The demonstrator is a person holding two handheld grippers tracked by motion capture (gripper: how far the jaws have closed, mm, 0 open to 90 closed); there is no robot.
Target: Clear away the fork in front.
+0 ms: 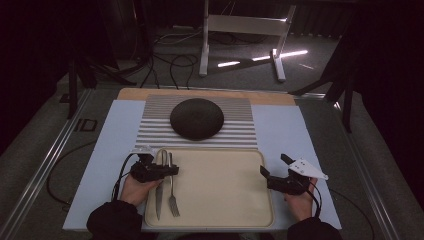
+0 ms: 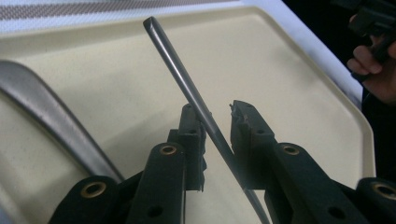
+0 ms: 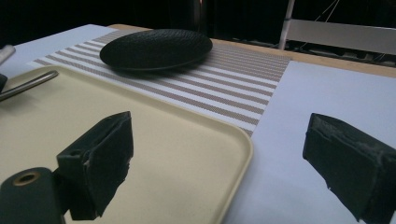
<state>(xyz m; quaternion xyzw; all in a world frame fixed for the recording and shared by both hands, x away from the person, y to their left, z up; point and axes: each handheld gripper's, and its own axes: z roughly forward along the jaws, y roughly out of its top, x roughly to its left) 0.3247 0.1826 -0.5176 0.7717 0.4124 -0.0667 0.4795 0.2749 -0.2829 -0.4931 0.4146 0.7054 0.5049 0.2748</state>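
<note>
A fork (image 1: 172, 192) and a knife (image 1: 159, 195) lie side by side at the left of a cream tray (image 1: 225, 200). My left gripper (image 1: 172, 170) reaches in from the tray's left edge, across their handles. In the left gripper view the fork's thin handle (image 2: 187, 88) runs slantwise between the jaws of this gripper (image 2: 217, 126). It lies close against one pad, with a gap to the other, so the gripper is open. The knife's broader handle (image 2: 46, 116) lies beside it. My right gripper (image 1: 274, 165) stands wide open at the tray's right edge (image 3: 243, 140), holding nothing (image 3: 224, 140).
A black dome-shaped dish (image 1: 196, 118) sits on a striped placemat (image 1: 235, 132) beyond the tray. Pale blue sheets (image 1: 115, 145) cover the table on both sides. A white stand (image 1: 240, 30) and cables lie on the floor behind.
</note>
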